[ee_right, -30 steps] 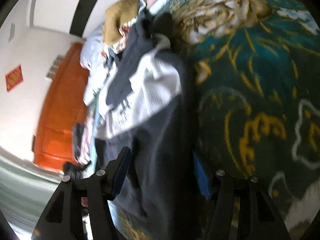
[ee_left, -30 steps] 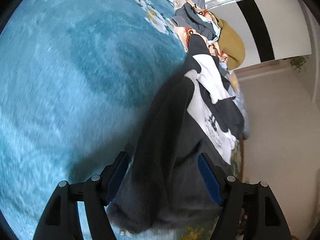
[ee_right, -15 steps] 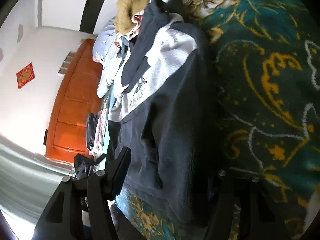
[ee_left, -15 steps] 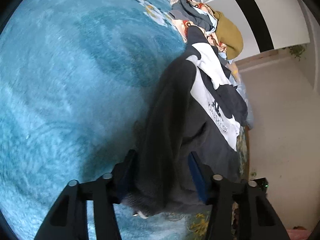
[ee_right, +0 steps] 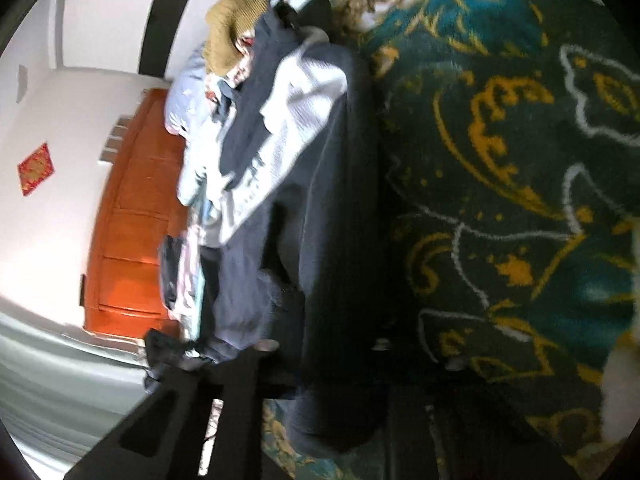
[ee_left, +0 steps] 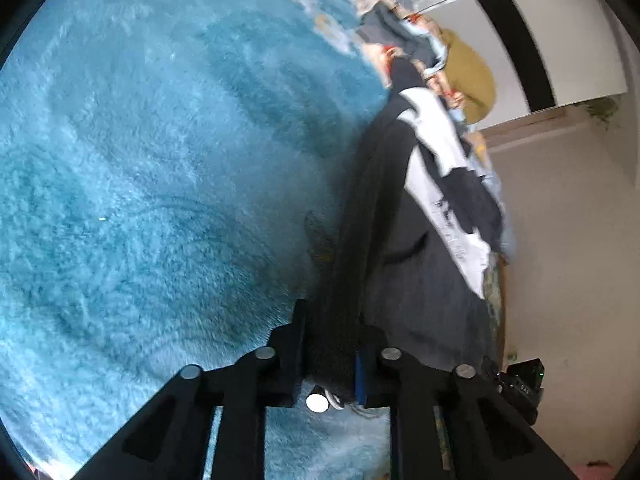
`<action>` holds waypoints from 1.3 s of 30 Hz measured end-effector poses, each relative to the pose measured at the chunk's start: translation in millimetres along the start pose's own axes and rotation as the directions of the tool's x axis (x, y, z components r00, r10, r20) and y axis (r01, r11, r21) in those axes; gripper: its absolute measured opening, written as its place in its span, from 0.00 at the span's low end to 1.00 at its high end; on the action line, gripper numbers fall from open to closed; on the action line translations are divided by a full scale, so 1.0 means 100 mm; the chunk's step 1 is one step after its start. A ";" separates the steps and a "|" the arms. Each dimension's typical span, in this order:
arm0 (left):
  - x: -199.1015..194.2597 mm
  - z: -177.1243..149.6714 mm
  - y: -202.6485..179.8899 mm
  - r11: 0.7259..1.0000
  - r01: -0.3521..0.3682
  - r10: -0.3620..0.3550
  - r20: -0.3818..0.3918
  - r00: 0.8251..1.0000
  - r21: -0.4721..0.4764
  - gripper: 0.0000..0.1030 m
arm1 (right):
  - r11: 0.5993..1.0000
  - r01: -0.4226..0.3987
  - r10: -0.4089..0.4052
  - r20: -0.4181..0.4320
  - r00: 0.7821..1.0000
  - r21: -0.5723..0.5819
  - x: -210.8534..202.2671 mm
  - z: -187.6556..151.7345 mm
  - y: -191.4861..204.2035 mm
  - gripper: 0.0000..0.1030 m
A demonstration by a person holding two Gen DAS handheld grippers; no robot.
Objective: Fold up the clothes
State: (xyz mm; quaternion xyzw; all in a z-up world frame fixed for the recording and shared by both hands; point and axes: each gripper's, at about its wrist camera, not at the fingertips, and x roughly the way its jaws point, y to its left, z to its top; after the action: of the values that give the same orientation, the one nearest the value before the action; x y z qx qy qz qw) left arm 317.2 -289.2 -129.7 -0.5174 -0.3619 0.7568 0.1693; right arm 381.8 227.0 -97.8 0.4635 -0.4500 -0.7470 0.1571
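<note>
While both tools bite the near hem, the dark navy sweatshirt with a white chest panel (ee_left: pixel 404 240) stretches away from the left gripper (ee_left: pixel 330 354) toward 1 o'clock, across the fluffy blue blanket (ee_left: pixel 160 160). Jaws closing there, cloth pinched between. Right gripper (ee_right: pixel 320 364) looks clamped on the same hem, though blur hides its pads; the garment's long axis runs to 11 o'clock, toward the mustard knit hat (ee_right: pixel 232 32).
</note>
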 end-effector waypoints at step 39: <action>0.53 2.31 -1.07 0.980 0.130 -0.112 0.119 0.987 -0.151 0.15 | 0.932 -0.336 0.312 0.169 0.935 0.136 0.22 1.92 0.31 0.09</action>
State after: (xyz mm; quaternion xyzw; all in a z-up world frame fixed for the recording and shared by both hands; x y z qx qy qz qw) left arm 73.8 -268.9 -40.3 -0.4639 -0.4603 0.7412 0.1533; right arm 204.3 297.4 -53.0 0.3386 -0.5901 -0.7031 0.2068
